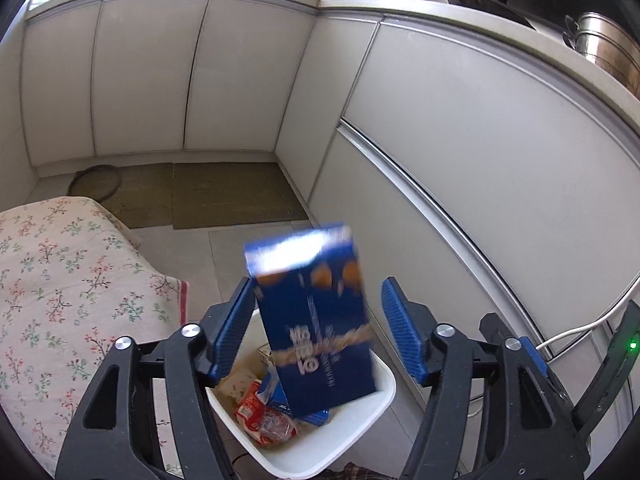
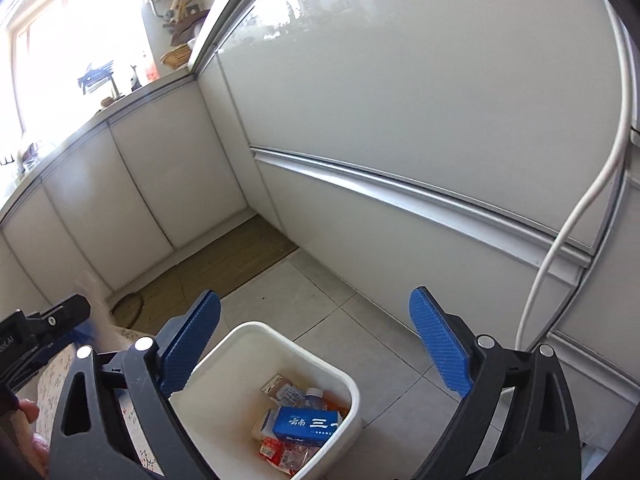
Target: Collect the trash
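Note:
A blue snack box (image 1: 316, 320), blurred by motion, is in the air between the open jaws of my left gripper (image 1: 318, 312), above a white trash bin (image 1: 352, 432). The box leans near the left pad but is not clamped. The bin holds a red wrapper (image 1: 256, 412) and other packaging. In the right wrist view the same bin (image 2: 240, 420) sits on the floor below my open, empty right gripper (image 2: 316, 340). It holds a small blue box (image 2: 306, 426), a bottle (image 2: 314, 394) and wrappers (image 2: 280, 454). The snack box is hidden there.
White kitchen cabinets (image 1: 480, 120) close in on the right and far side. A floral cloth surface (image 1: 60, 300) lies left of the bin. Brown mats (image 1: 236, 196) cover the far floor. A white cable (image 2: 580, 200) hangs on the cabinet front. My left gripper's body (image 2: 40, 328) shows at left.

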